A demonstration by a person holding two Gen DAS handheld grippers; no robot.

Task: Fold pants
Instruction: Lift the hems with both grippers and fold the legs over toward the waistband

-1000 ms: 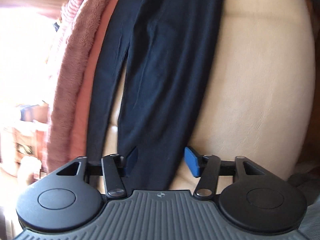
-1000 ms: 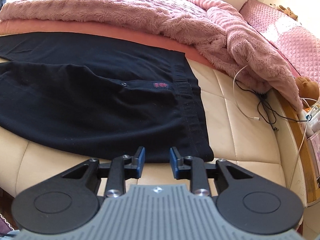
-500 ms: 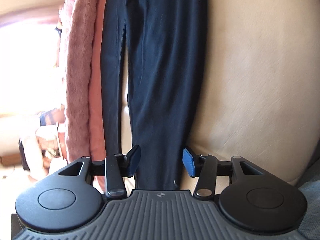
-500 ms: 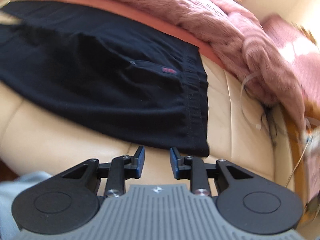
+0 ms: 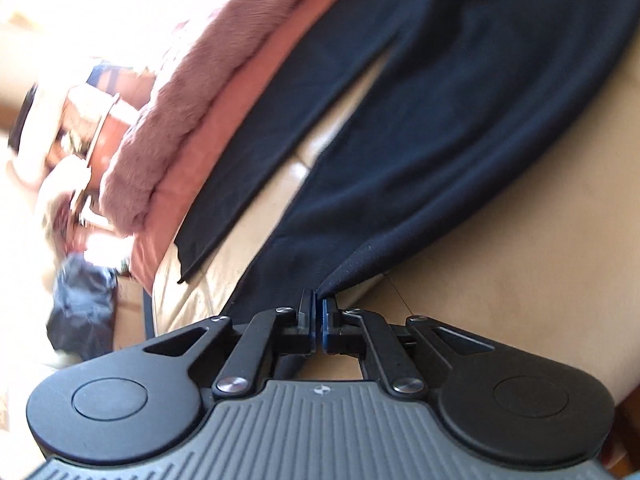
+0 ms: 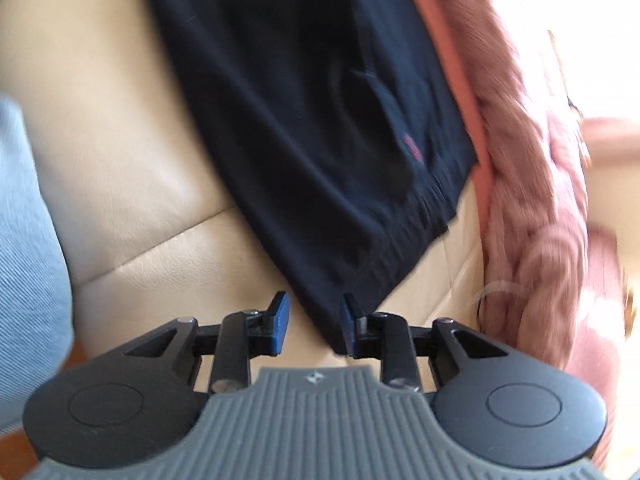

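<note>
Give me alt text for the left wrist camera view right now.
The left gripper is shut on the hem edge of one leg of the black pants, spread on a tan leather cushion. A pink fuzzy blanket lies along the far leg.

Each hand-held gripper [image 5: 319, 311] [image 6: 313, 320] has black linkage arms, silver screws, blue pads and a ribbed grey body.

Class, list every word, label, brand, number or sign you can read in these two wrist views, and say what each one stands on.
No text can be read in either view.
Red mark on the black pants: too blurred to read.
Small emblem on the left gripper body: a symbol, no letters.
Matching emblem on the right gripper body: also no letters.
</note>
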